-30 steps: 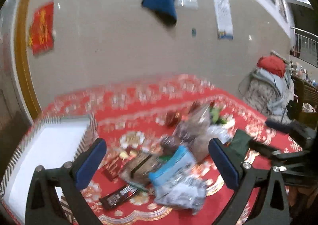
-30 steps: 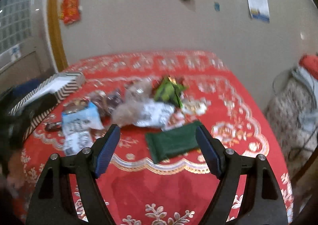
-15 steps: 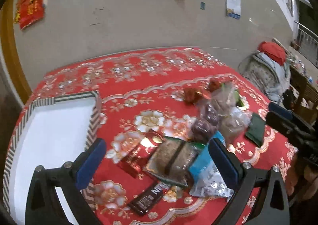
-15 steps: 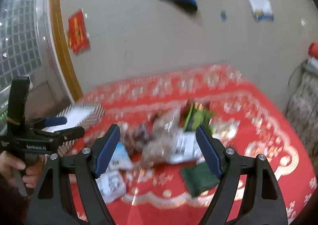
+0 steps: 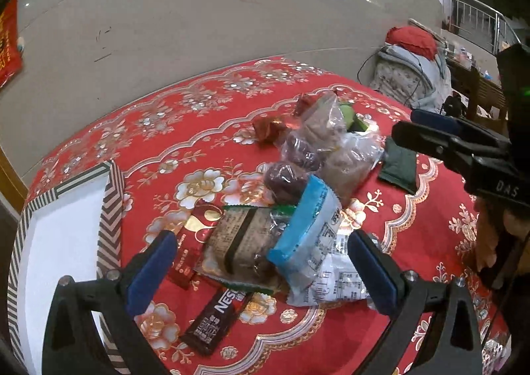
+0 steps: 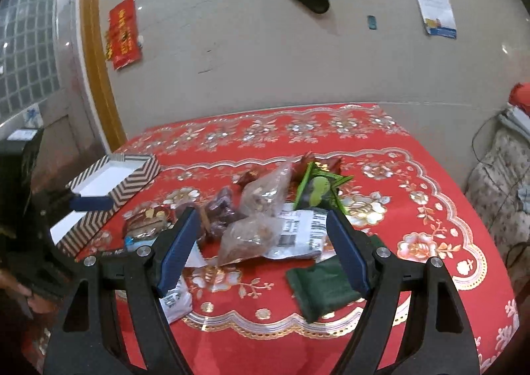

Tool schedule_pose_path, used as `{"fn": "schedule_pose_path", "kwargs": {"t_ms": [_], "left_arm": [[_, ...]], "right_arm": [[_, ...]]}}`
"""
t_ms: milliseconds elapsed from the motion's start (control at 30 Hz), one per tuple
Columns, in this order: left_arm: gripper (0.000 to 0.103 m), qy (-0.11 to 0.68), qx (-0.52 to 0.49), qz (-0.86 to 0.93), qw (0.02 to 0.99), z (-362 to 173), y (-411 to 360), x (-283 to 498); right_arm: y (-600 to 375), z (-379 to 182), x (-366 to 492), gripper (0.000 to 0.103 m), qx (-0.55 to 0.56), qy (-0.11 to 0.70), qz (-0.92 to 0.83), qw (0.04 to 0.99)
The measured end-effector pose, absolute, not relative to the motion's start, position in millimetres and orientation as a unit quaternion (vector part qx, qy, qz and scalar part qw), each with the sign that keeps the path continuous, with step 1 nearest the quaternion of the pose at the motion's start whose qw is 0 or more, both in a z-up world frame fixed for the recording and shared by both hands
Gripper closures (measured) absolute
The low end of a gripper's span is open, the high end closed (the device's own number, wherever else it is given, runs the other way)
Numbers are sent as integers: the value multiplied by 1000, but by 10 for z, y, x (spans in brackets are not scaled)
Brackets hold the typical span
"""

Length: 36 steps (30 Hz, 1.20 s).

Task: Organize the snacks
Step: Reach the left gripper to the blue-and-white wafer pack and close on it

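In the left wrist view, my left gripper [image 5: 261, 267] stood wide open and empty above the near end of the snack pile. The clear packet with a brown cake and dark band [image 5: 240, 242] lay directly between the jaws, its long axis running toward 1 o'clock. The light-blue and white plastic packet [image 5: 308, 239] leaned over it at 2 o'clock. The white box with a black-and-white striped rim [image 5: 111, 209] waited at 9 o'clock, so I judged this hand the nearer one.

In the right wrist view, my right gripper [image 6: 263, 252] was also open, holding nothing. The dark green flat pouch [image 6: 318, 289] lay at 5 o'clock, and the box [image 6: 132, 184] was far away at 10 o'clock.
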<state>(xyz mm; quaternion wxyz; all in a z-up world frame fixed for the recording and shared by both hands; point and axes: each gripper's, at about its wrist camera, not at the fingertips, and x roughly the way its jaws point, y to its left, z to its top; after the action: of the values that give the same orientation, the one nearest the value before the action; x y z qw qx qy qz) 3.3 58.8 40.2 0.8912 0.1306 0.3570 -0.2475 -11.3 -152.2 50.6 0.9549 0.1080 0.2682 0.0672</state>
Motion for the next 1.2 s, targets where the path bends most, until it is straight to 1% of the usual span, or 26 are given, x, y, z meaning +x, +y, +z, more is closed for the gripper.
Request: {"fn": "schedule_pose_path", "kwargs": {"t_ms": [233, 1200], "left_arm": [[0, 373, 123, -227, 891, 356, 607, 104], [0, 376, 117, -221, 892, 344, 637, 139]], "right_arm": [[-1514, 507, -99, 23, 98, 272, 67, 955], [-1389, 522, -90, 23, 77, 279, 71, 955]]}}
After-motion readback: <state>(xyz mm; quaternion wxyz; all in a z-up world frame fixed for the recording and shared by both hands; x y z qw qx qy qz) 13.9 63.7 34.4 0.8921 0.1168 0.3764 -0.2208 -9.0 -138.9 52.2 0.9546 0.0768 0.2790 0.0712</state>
